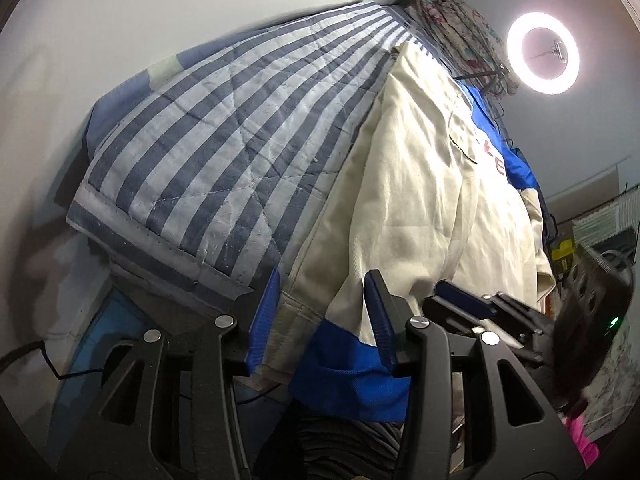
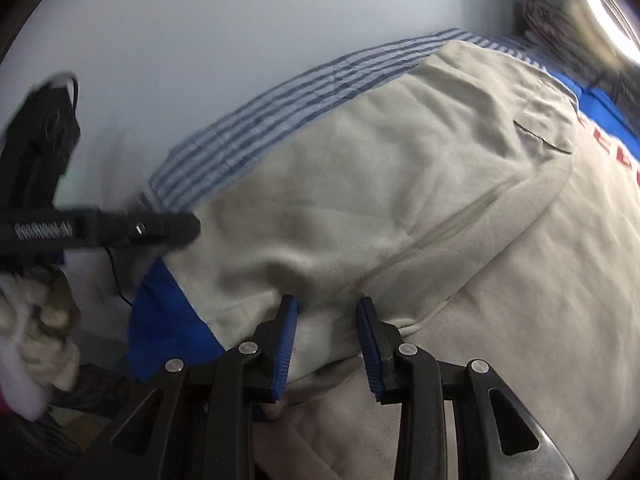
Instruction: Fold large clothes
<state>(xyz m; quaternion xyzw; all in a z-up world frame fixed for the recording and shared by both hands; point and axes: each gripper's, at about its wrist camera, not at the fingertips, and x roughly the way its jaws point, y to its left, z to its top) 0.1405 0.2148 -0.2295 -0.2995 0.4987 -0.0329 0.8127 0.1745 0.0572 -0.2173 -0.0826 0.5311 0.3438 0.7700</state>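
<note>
Surface: striped quilt (image 1: pixel 224 140) in blue and white covers the bed against a pale wall (image 1: pixel 160 0); a lit ring light (image 1: pixel 543 53) stands at the far end.
Garment: your cream jacket (image 1: pixel 420 184) with blue trim lies spread over the quilt, red lettering near its far end.
Left gripper (image 1: pixel 322 320): your fingers are spread, the blue sleeve cuff (image 1: pixel 348 372) and cream cloth sitting between them, not pinched.
Right gripper (image 2: pixel 326 346): your fingers are spread too, straddling a raised fold of cream fabric near the jacket's near edge.
Side note: your gloved left hand (image 2: pixel 36 320) shows at the right camera's left edge.
</note>
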